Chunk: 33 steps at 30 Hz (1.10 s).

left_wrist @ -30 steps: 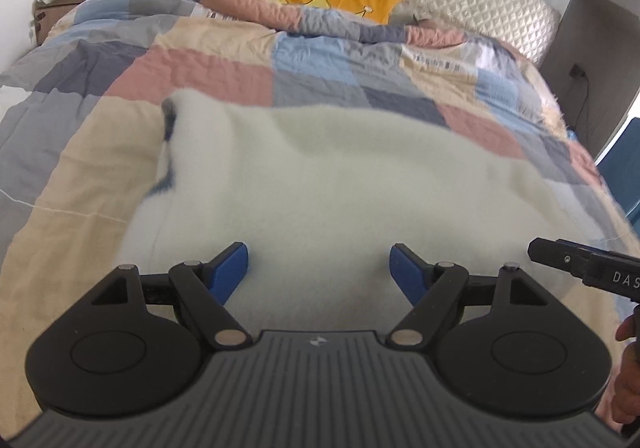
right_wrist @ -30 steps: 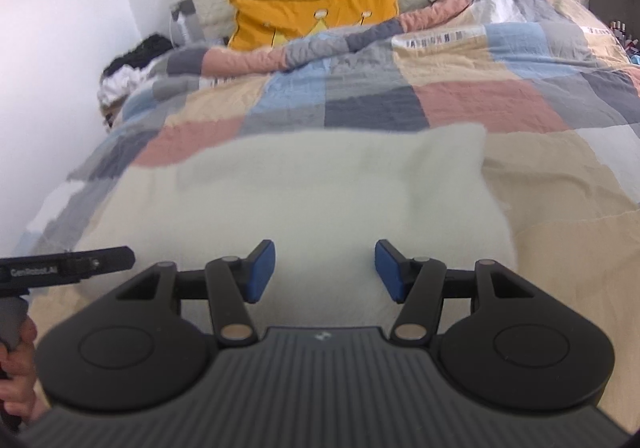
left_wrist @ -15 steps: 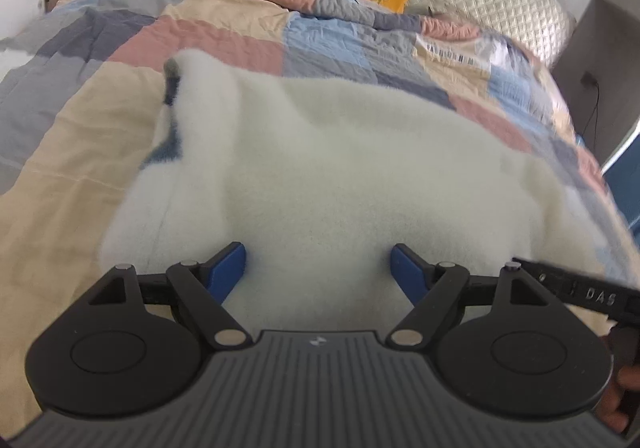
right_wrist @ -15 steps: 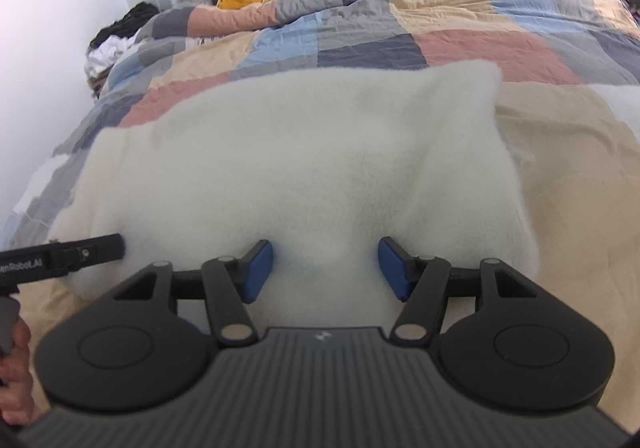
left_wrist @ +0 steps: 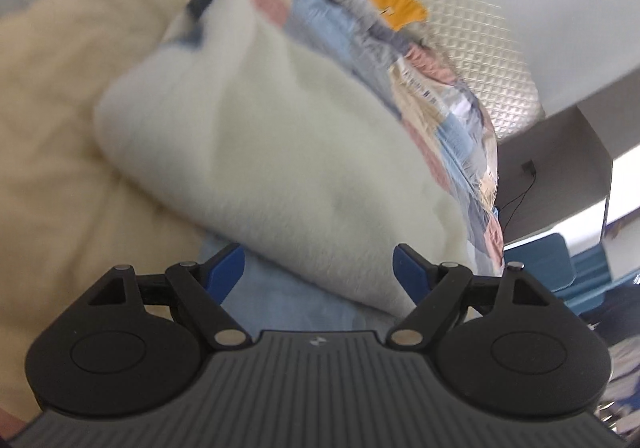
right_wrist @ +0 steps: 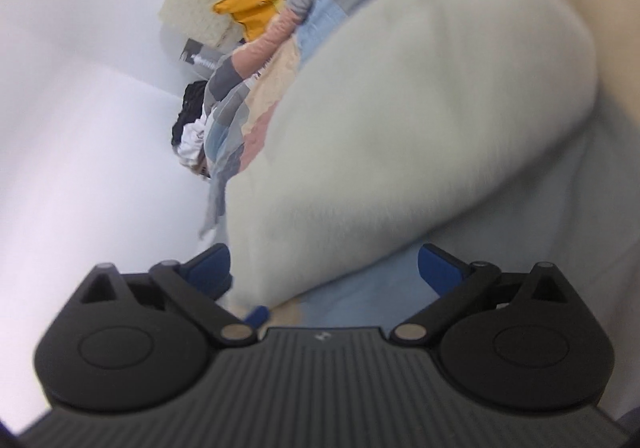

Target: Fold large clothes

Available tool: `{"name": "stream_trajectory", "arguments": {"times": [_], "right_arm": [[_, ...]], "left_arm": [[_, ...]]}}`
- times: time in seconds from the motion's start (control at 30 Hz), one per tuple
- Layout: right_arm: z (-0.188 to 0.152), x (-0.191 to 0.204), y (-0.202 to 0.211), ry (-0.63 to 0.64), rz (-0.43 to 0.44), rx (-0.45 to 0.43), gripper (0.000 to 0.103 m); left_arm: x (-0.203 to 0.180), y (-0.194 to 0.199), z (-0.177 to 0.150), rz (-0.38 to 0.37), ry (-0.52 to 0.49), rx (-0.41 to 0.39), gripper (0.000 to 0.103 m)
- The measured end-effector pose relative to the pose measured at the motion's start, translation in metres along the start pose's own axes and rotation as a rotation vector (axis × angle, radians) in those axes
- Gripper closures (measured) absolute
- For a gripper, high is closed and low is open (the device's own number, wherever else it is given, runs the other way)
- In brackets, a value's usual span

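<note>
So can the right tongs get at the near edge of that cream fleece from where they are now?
Probably yes. The right tongs have just been opening and stand wide, with the cream fleece edge lying right ahead between the fingers, unpinched, and nothing in front of it.

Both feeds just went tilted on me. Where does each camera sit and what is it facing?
Left wrist: behind the left claw, rolled, facing the cream fleece garment on the patchwork quilt; only its own wide-apart blue fingers show.
Right wrist: behind the right claw, rolled the opposite way, same fleece; own open fingers only.
Shared: fleece, quilt, orange pillow, quilted headboard.
</note>
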State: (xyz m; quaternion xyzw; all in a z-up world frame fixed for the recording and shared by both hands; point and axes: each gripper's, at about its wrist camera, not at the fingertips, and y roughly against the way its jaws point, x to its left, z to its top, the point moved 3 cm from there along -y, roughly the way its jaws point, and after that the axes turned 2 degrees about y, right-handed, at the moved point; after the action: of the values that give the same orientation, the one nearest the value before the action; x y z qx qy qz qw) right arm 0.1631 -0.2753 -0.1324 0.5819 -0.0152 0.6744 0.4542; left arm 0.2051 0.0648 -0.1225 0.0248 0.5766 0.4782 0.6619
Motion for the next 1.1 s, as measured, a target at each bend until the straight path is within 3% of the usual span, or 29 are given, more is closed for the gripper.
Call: {"name": "stream_trajectory", "arguments": {"times": [0.13,0.23,0.4,0.5,0.6,0.73,0.9,0.97,1.1], "right_arm": [[0.002,-0.023,-0.010,-0.159,0.011,-0.007,0.001],[0.003,-0.039,-0.015,-0.253,0.003,-0.031,0.001],[0.011,-0.052,-0.023,-0.333,0.004,-0.093,0.002],[0.022,-0.055,-0.023,-0.342,-0.013,-0.152,0.002],[0.031,-0.059,-0.021,-0.365,-0.022,-0.212,0.004],[0.039,-0.068,-0.017,-0.369,-0.033,-0.275,0.007],[0.053,-0.074,-0.029,-0.319,-0.077,-0.304,0.009],[0.054,-0.074,-0.031,-0.297,-0.082,-0.322,0.012],[0.056,-0.070,-0.031,-0.244,-0.135,-0.325,0.044]], "left_arm": [[0.019,-0.019,0.003,0.017,0.099,0.046,0.015],[0.038,-0.032,0.009,0.004,0.209,0.037,0.015],[0.066,-0.039,0.023,-0.081,0.407,-0.075,0.014],[0.079,-0.037,0.034,-0.061,0.458,-0.171,0.014],[0.088,-0.039,0.045,-0.081,0.513,-0.202,0.014],[0.084,-0.049,0.053,-0.053,0.468,-0.193,0.016],[0.067,-0.056,0.056,0.040,0.285,-0.218,0.016],[0.066,-0.054,0.055,0.052,0.266,-0.233,0.026],[0.068,-0.049,0.057,0.043,0.263,-0.254,0.045]]}}
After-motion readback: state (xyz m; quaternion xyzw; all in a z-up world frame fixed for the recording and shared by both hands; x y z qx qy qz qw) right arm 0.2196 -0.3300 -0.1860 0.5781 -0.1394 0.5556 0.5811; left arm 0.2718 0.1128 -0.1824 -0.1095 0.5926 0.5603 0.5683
